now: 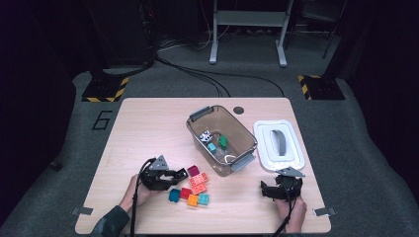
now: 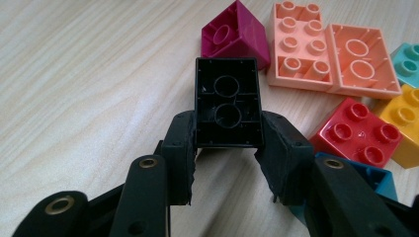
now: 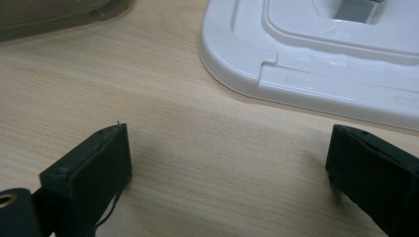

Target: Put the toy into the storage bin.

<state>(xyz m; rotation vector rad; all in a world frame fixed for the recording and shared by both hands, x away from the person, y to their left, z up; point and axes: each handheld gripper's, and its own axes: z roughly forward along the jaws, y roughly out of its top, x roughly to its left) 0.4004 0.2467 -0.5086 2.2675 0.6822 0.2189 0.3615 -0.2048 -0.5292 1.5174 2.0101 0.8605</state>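
The left claw is closed on a black building brick, its two pads pressing the brick's long sides so that the hollow underside with its two round tubes faces the camera on that claw. In the high view this claw sits at the near left of the wooden table, held in the person's left hand, with the brick at its tip just left of a loose cluster of bricks. Just beyond the held brick lies a magenta brick tipped on its side, and to its right a pale orange brick with studs up, touching a second pale orange brick turned hollow side up. Nearer are a red brick, a yellow brick and a teal brick at the right edge, and a blue brick partly hidden behind the claw's right finger. The right claw stands wide open over bare table with nothing between its pads, near the white lid. In the high view it rests at the near right, just near of that lid. A clear plastic bin holding a few small pieces stands mid-table, between the brick cluster and the lid.
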